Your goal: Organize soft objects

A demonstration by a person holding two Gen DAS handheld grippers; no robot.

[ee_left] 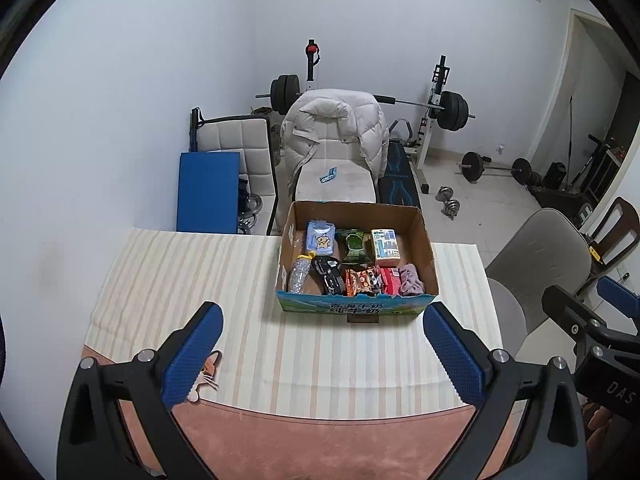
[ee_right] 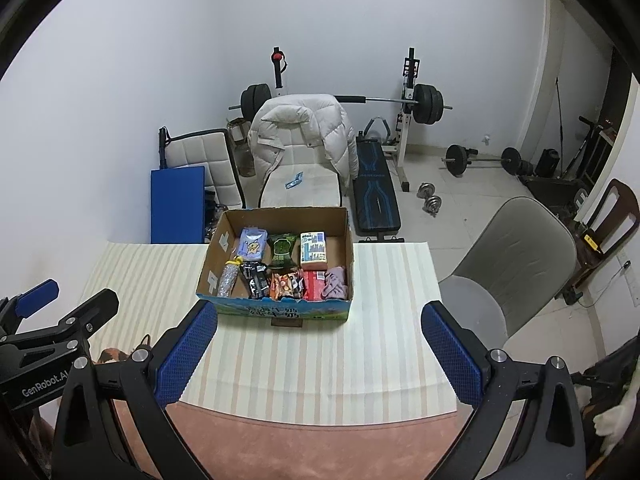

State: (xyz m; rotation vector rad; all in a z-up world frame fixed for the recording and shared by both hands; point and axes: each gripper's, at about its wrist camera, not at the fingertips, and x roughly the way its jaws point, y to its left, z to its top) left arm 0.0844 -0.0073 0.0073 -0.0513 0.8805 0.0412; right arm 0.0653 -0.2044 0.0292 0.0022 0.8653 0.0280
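Note:
A cardboard box (ee_left: 424, 240) (ee_right: 208, 268) stands at the far edge of the striped tablecloth (ee_left: 180, 280) (ee_right: 380, 300). Inside lie several soft packs: a blue tissue pack (ee_left: 319, 237) (ee_right: 253, 245), a green snack bag (ee_left: 353, 246) (ee_right: 283, 251), a boxed tissue pack (ee_left: 385, 245) (ee_right: 313, 251), a crumpled bottle (ee_left: 300, 273) (ee_right: 228, 278), an orange snack bag (ee_left: 362, 282) (ee_right: 286, 285) and a pink cloth (ee_left: 411, 280) (ee_right: 335, 283). My left gripper (ee_left: 323, 334) and right gripper (ee_right: 320, 332) are both open and empty, held above the table in front of the box.
A chair with a white puffer jacket (ee_left: 334, 128) (ee_right: 304, 128) stands behind the table. A grey chair (ee_left: 536, 264) (ee_right: 516, 264) is at the right. A weight bench, barbells (ee_right: 428, 102) and dumbbells fill the room behind. A blue mat (ee_left: 208, 192) leans on the wall.

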